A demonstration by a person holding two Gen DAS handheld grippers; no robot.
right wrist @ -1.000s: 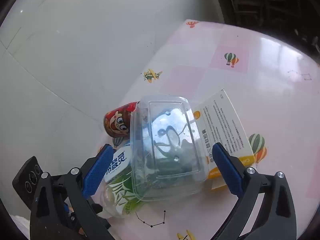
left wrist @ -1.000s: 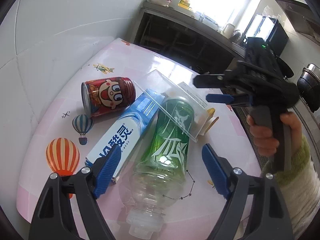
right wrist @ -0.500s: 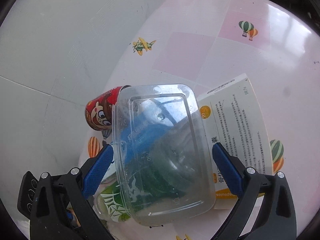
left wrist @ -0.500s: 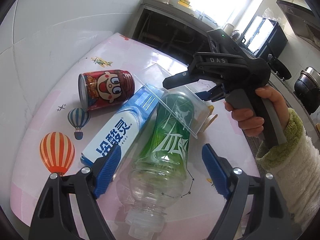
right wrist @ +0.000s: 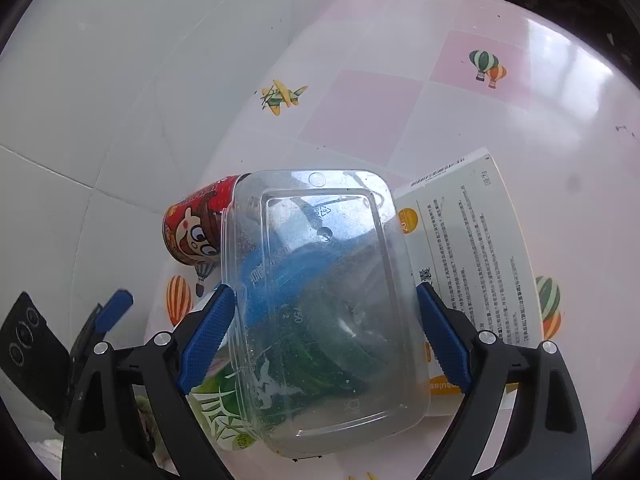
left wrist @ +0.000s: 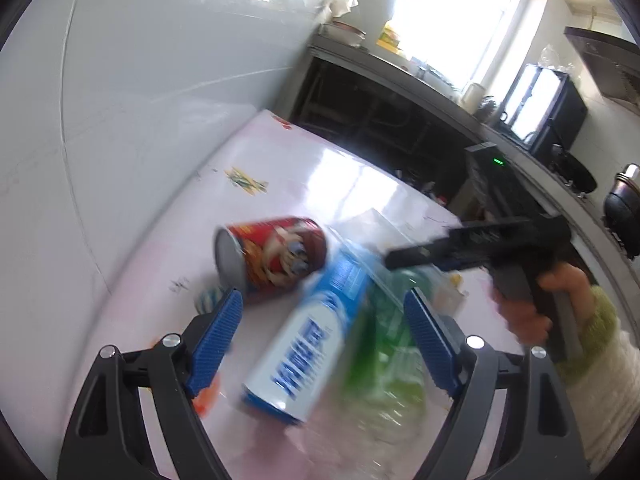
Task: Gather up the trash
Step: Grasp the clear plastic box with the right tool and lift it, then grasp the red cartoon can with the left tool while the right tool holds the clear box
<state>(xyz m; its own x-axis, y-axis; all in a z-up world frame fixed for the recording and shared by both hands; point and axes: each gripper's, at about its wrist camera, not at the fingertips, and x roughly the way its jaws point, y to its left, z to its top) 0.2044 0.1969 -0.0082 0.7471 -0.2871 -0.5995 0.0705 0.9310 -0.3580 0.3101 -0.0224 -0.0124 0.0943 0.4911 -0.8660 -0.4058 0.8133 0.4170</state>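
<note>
Right gripper [right wrist: 320, 340] jaws closing around clear container [right wrist: 324, 304] — not yet gripping.

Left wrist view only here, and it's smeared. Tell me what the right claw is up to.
Observer: The right claw straddles the clear tub, jaws just closing; whether the pads press yet, I can't tell.
Operator: Name what's right of the tub.
Observer: A white printed box, lying flat, partly under it.
Operator: Report the left side.
Observer: The tub's corner overlaps the red can.
</note>
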